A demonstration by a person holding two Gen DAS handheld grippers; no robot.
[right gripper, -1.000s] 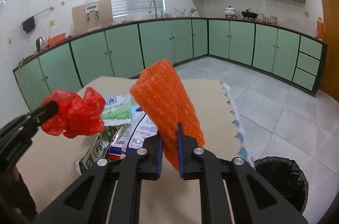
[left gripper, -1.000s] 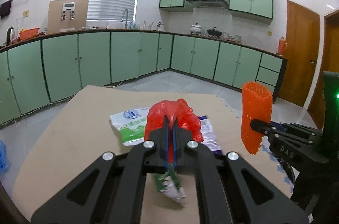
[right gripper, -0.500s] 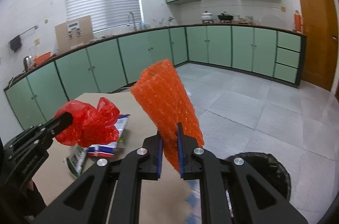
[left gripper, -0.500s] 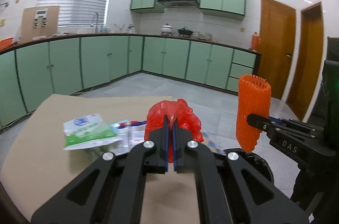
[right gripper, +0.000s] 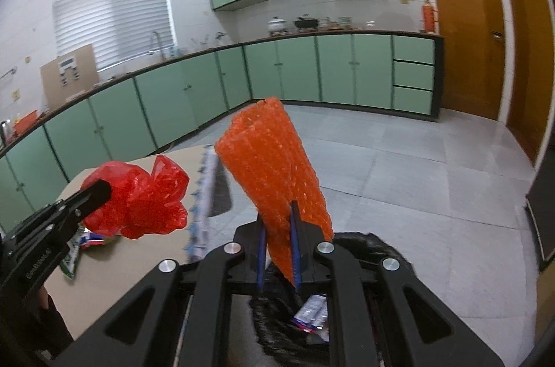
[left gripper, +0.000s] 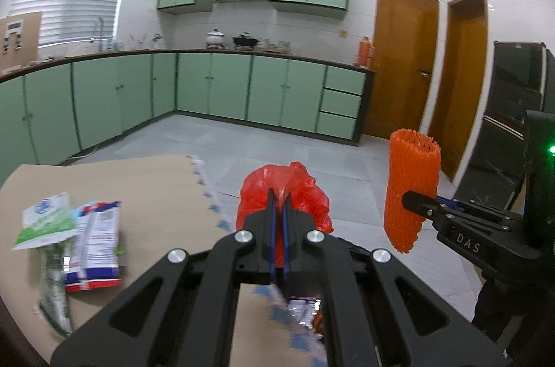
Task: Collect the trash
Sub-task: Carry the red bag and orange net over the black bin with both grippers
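Green cupboards (left gripper: 215,86) line the kitchen walls behind a brown desk (left gripper: 145,190). Left fingers (left gripper: 277,197) are clenched on a red bag (left gripper: 308,193), held up past the desk edge. Right fingers (right gripper: 277,211) are grasping an orange net (right gripper: 270,159), standing upright above the black bin (right gripper: 374,249). A wrapper (right gripper: 312,311) lies inside the bin. On the desk, far left of the red bag, lie 2 packets: a green one (left gripper: 45,218) and a blue one (left gripper: 95,242).

Plastic bag (left gripper: 282,193): solid red, glossy. Foam net sleeve (right gripper: 274,172): orange, open mesh pattern. Left of the bag, green-and-white packet (left gripper: 47,219); bin liner (right gripper: 367,249) black.
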